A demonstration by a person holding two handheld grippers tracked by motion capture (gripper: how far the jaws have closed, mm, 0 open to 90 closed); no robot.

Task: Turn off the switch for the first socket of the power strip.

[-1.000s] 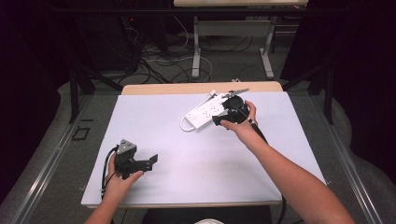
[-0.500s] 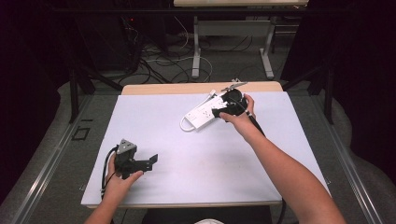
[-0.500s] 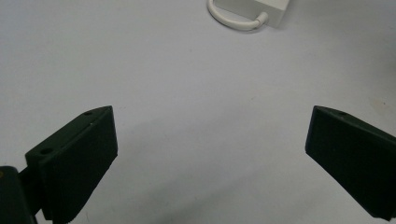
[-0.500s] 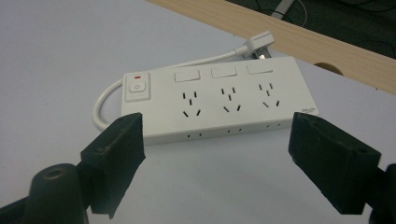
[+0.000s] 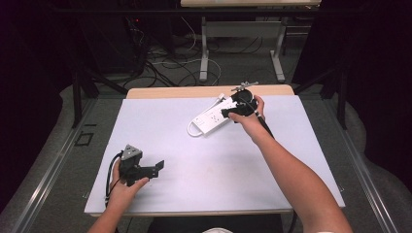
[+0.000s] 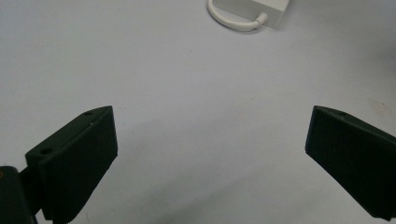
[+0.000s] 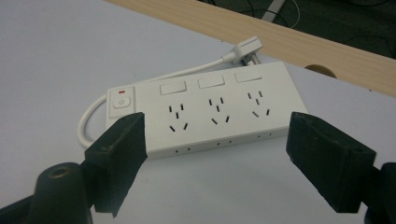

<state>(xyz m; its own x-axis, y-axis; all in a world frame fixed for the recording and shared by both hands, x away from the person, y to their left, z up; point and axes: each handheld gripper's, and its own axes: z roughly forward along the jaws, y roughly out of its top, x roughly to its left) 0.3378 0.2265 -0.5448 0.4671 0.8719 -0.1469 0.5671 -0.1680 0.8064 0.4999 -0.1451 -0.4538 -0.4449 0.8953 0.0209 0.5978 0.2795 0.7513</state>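
On white mat (image 5: pixel 291 160): one power strip (image 7: pixel 205 112), three sockets, one switch (image 7: pixel 120 102).

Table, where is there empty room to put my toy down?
Between the left tongs and the power strip the white table lies bare; the far left corner too. It is crowded where the right tongs hover at the strip.

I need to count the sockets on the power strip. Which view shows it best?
The right gripper view: the power strip faces the camera, three sockets plain. High view shows it small; left gripper view, just one end.
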